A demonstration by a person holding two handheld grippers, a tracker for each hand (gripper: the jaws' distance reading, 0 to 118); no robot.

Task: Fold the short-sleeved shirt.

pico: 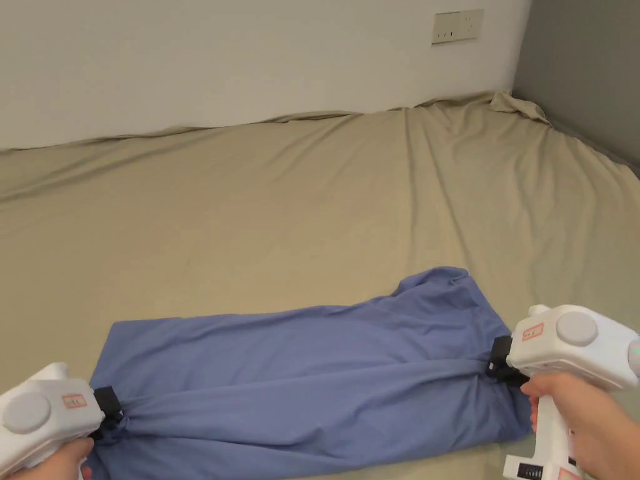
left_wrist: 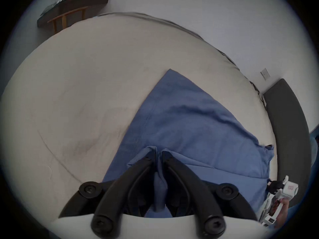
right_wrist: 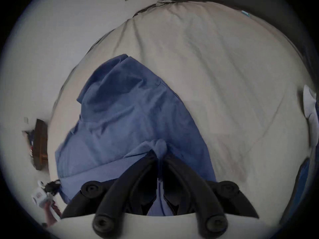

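Blue shirt (pico: pixel 300 369) stretched across bed (pico: pixel 281 206); left gripper (pico: pixel 111 409) at 8 o'clock, right gripper (pico: pixel 498 365) at 4, jaws clenched on fabric. Keep tension even, lift together, fold toward 12.

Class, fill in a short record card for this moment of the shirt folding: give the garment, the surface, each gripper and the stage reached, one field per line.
garment: blue shirt, lying in a long band across the bed
surface: beige bed sheet, lightly creased
left gripper: left gripper shut on a bunch of cloth at the band's left end
right gripper: right gripper shut on a bunch of cloth at the band's right end
cloth between grippers: pulled into a ridge running from one gripper to the other
stage: fold under way, not yet a compact shape
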